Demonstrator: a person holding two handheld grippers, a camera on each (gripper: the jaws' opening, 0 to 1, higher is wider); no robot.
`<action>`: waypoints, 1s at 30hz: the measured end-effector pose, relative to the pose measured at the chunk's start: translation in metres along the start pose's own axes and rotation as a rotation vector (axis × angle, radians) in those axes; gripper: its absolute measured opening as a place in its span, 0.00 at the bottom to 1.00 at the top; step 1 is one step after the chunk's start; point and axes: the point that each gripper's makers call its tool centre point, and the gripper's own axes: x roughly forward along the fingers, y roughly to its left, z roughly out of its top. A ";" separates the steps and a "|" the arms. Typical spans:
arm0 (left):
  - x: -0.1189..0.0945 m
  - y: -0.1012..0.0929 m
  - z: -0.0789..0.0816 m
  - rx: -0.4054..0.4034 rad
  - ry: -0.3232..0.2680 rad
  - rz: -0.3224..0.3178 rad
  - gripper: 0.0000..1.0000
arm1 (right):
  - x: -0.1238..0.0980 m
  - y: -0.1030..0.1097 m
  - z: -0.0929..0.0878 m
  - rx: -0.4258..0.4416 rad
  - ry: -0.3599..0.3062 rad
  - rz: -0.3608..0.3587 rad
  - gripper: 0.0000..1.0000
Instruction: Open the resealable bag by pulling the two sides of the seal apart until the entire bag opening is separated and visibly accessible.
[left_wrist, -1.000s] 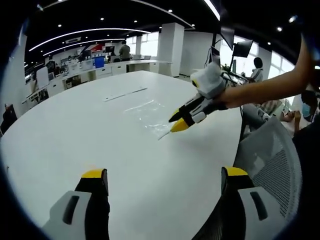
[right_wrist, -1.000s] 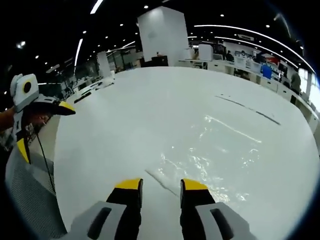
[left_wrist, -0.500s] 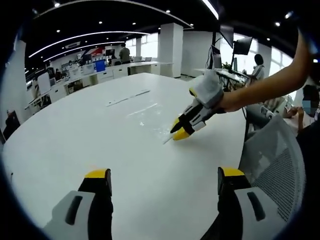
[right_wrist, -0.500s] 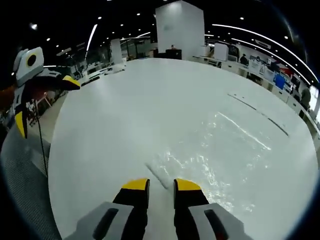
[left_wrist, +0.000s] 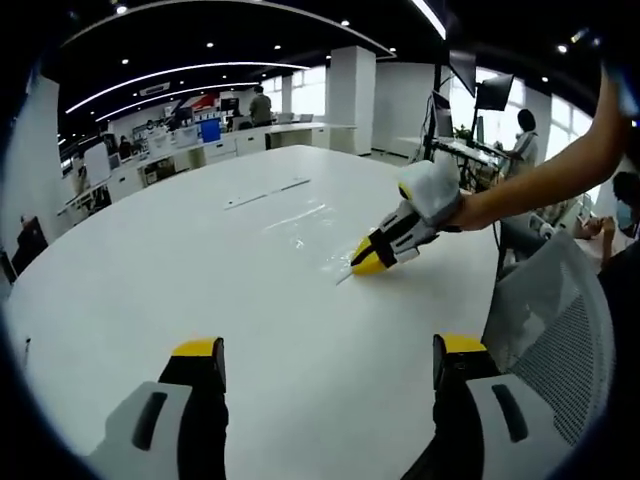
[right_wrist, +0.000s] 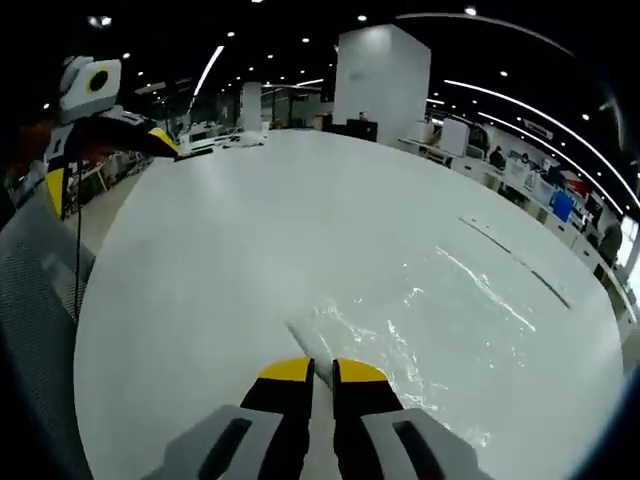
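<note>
- In the left gripper view the left gripper rises from the bottom edge with its yellow-tipped jaws spread wide and nothing between them, above bare white table.
- The resealable bag, clear and flat, lies on the table just above the middle of that view; in the right gripper view it spreads from the lower middle toward the right.
- The right gripper reaches in from the right of the left gripper view, held by a person's hand and bare arm, its tips at the bag's near corner.
- In the right gripper view the right gripper has its jaws nearly together, pinching the bag's near edge.
- The left gripper also shows at the upper left of the right gripper view, well apart from the bag.
- A mesh chair back stands at the lower right of the left gripper view, beside the table's edge.
- A thin dark strip lies on the table beyond the bag.
- Desks, a white pillar and people fill the office behind.
</note>
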 end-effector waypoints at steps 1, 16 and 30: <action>0.000 -0.001 0.000 -0.001 0.000 -0.001 0.84 | 0.000 0.001 0.000 -0.027 0.005 0.004 0.03; 0.004 -0.005 -0.002 0.020 0.014 -0.018 0.81 | -0.013 0.012 -0.002 -0.042 0.041 0.049 0.00; 0.002 -0.013 0.003 0.077 0.010 -0.038 0.73 | -0.034 0.027 0.010 0.034 0.002 0.056 0.00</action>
